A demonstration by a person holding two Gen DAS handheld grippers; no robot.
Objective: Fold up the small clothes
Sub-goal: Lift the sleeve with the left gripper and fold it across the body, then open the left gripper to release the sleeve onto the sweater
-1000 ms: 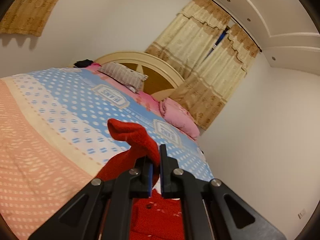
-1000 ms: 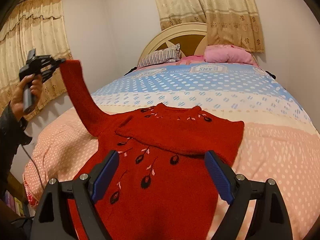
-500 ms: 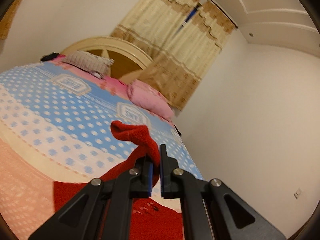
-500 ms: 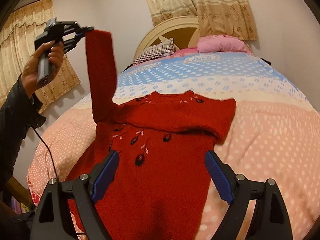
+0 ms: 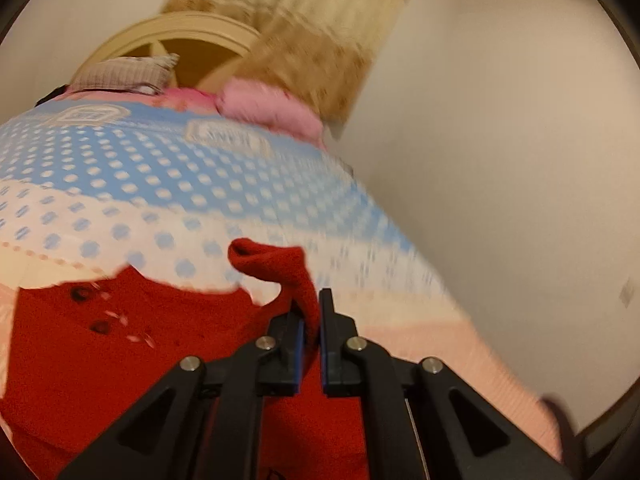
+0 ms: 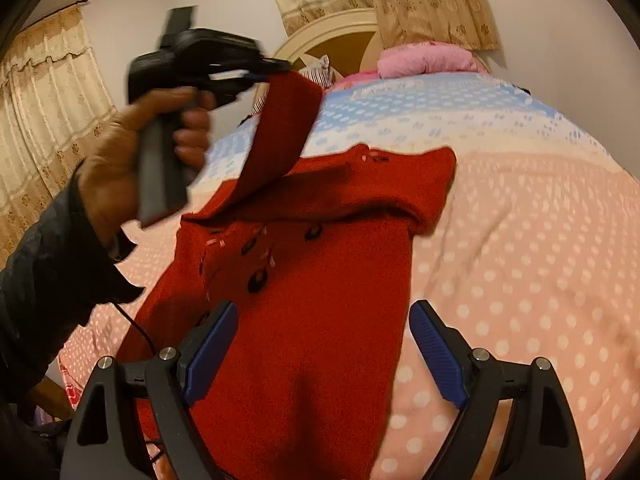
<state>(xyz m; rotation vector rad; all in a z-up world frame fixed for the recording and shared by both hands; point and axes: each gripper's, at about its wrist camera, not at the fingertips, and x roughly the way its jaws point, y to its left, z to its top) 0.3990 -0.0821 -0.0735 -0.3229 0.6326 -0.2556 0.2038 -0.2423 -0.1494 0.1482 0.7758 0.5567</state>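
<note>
Now the left gripper (image 5: 308, 340) is clamped on the sleeve (image 6: 280, 132) cuff, lifted above the red sweater (image 6: 304, 300). Below the wide-open, empty right gripper (image 6: 320, 356) the body lies on the bedspread (image 6: 520, 240). Soft, limp knit probably sags; take edges.

Red sweater (image 6: 304, 320) flat on dotted bed (image 6: 520, 260). Left tongs (image 6: 256, 76), gripped by a hand (image 6: 132, 164), pinch its sleeve (image 6: 280, 132) aloft. Right tongs (image 6: 320, 344) hover above the body, blue pads (image 6: 436, 356) wide apart.
</note>
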